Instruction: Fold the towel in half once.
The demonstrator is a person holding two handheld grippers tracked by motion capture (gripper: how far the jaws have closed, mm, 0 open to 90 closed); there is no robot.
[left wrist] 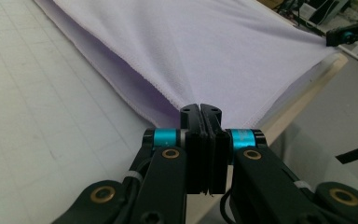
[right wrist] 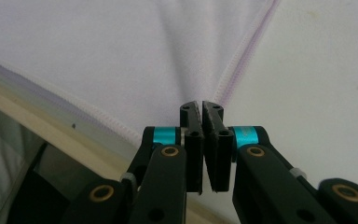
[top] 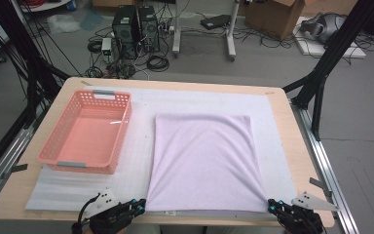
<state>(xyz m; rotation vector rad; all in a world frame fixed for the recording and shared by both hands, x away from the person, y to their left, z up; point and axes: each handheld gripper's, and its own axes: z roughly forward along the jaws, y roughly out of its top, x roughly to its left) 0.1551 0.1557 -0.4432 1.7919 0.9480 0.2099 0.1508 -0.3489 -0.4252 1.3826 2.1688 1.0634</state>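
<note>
In the high view, a pale lilac cloth [top: 205, 163] is seen spread on a white mat [top: 141, 146] on the table [top: 299, 156], right of a pink basket [top: 85, 131]; its near corners are met by the left gripper [top: 141, 206] and the right gripper [top: 271, 206]. In the left gripper view, the cloth's [left wrist: 205, 46] corner is pinched between closed jaws (the hem lifts slightly). In the right gripper view, the jaws are likewise clamped on the cloth's [right wrist: 98, 51] other corner.
</note>
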